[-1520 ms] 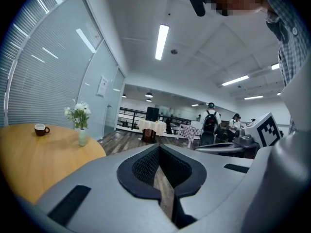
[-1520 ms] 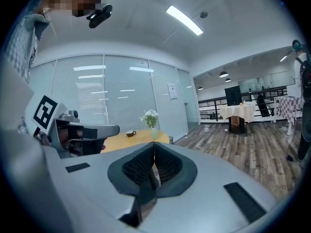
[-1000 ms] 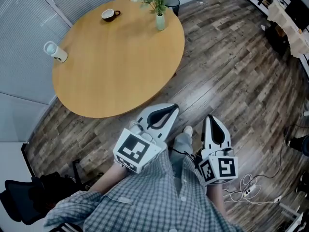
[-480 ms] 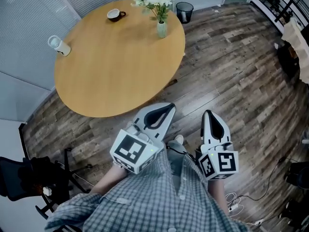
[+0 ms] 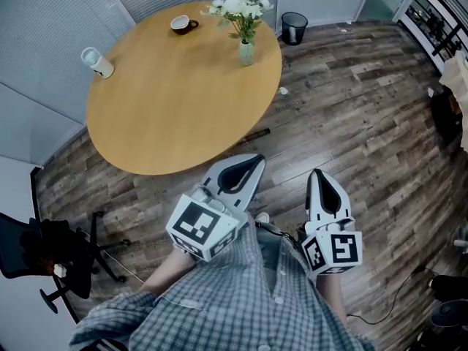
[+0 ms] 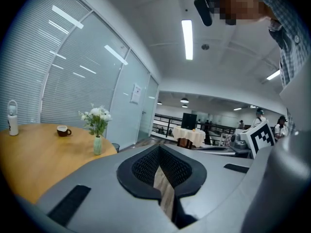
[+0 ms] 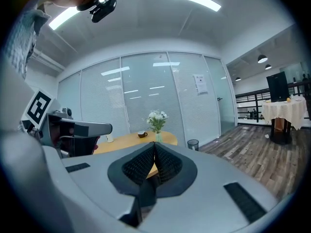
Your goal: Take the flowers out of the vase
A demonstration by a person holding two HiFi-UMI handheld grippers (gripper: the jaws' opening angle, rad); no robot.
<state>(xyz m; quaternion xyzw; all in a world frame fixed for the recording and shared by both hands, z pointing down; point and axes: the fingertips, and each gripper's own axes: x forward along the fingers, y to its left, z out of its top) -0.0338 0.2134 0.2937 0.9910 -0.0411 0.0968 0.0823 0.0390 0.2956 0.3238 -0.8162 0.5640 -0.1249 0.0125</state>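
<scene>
At the left of the round table (image 5: 161,108) stood a white bottle (image 5: 97,62), then a cup (image 5: 180,25). Near the far edge the flowers (image 5: 238,6) rose upright from a pale green vase (image 5: 246,53), whose narrow neck probably kept the bunch standing. A bin (image 5: 294,28) sat on the floor just beyond. On the near side, well apart from the vase, the left gripper (image 5: 252,165) was clenched with nothing between its jaws, and the right gripper (image 5: 317,178) was likewise clenched and empty. Both were held close to the body and aimed roughly at the table, seemingly because the vase was not yet within reach; no stem was out
</scene>
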